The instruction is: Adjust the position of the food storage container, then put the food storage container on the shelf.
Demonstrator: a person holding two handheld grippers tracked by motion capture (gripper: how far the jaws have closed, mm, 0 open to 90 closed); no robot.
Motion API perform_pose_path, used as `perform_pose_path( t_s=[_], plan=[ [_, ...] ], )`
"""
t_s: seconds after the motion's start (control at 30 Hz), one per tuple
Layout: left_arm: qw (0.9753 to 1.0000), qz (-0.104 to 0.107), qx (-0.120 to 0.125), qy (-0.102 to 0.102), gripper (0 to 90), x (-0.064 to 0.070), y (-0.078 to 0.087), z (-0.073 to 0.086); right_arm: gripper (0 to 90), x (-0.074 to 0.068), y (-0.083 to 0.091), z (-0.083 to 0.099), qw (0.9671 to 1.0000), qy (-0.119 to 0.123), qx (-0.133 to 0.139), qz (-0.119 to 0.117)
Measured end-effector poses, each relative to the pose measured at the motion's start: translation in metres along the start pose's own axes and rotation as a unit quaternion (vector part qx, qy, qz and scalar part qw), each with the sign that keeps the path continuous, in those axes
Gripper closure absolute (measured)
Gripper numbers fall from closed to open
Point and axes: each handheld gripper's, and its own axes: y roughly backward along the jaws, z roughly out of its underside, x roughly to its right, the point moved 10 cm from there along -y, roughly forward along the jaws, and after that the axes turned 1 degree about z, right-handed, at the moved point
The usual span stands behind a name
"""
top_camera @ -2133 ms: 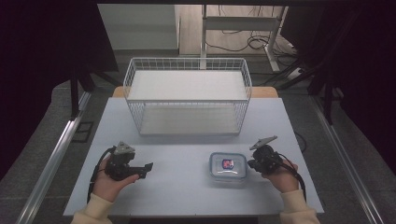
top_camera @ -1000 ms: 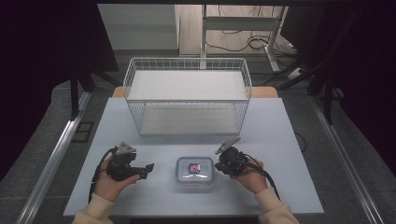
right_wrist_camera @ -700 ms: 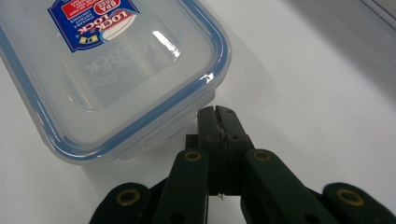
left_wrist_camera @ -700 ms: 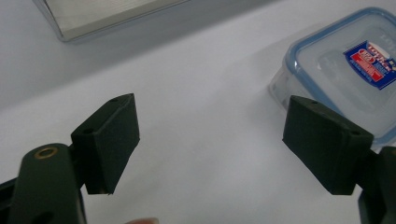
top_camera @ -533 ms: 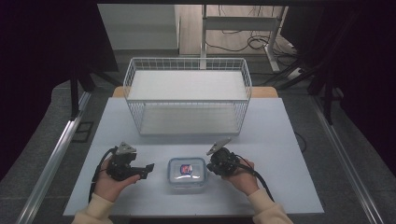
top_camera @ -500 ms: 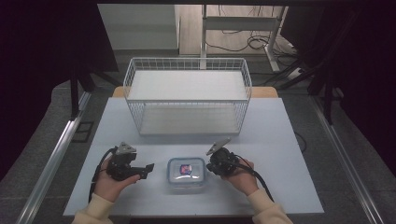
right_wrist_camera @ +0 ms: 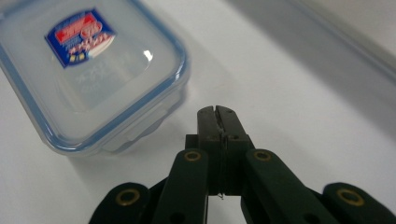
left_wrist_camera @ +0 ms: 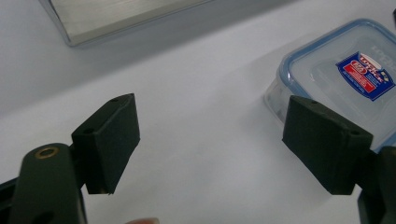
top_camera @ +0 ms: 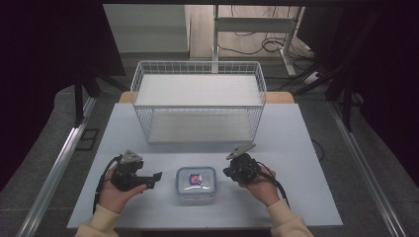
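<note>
A clear food container (top_camera: 196, 182) with a blue-rimmed lid and a red and blue label lies flat near the table's front middle. My left gripper (top_camera: 154, 179) rests just left of it, jaws wide open and pointing at it. In the left gripper view the left gripper (left_wrist_camera: 224, 140) holds nothing, and the container (left_wrist_camera: 345, 79) lies partly behind its right jaw. My right gripper (top_camera: 226, 173) sits just right of the container, shut on nothing. In the right gripper view the right gripper (right_wrist_camera: 217, 112) has its tips close beside the corner of the container (right_wrist_camera: 84, 70).
A white wire basket (top_camera: 197, 101) stands at the back middle of the pale table (top_camera: 306, 148). A metal rail (top_camera: 59, 163) runs along the floor on the left. Cables trail from both grippers toward the front edge.
The container slid left from the front right to the front middle with my shut right gripper at its right side. The left gripper stayed in place, open.
</note>
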Motion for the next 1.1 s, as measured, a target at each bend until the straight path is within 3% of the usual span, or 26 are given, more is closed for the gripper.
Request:
perform_pose_path(
  t_s=[0.07, 0.13, 0.23, 0.3, 0.37, 0.83, 1.0, 1.1],
  plan=[
    [1.0, -0.001, 0.002, 0.001, 19.0, 0.0, 0.001, -0.001, 76.0, 0.006, 0.005, -0.001, 0.9996, -0.024, 0.016, 0.005],
    [1.0, 0.0, 0.003, 0.0, 19.0, 0.0, 0.001, -0.001, 44.4, 0.012, 0.009, -0.002, 0.9979, -0.055, 0.033, 0.014],
    [1.0, 0.001, 0.001, -0.002, 18.9, 0.001, 0.0, -0.002, 18.7, 0.018, 0.014, 0.002, 0.9948, -0.08, 0.043, 0.047],
    [1.0, 0.002, 0.001, -0.004, 18.9, 0.001, 0.0, -0.004, 17.6, 0.019, 0.017, 0.006, 0.9942, -0.09, 0.035, 0.046],
    [1.0, 0.002, 0.0, -0.004, 18.9, 0.002, -0.001, -0.003, 16.9, 0.017, 0.022, 0.009, 0.9938, -0.101, 0.039, 0.028],
    [1.0, 0.008, 0.005, -0.004, 18.7, 0.008, 0.003, -0.007, 15.8, 0.011, 0.034, 0.004, 0.9908, -0.115, 0.07, -0.007],
    [0.9997, 0.02, 0.009, 0.01, 18.0, 0.011, 0.002, -0.008, 17.5, 0.007, 0.033, 0.001, 0.9867, -0.137, 0.081, -0.033],
    [0.9986, 0.042, 0.017, 0.027, 16.5, 0.017, 0.003, -0.011, 18.6, 0.003, 0.03, 0.0, 0.9845, -0.148, 0.083, -0.045]
  ],
)
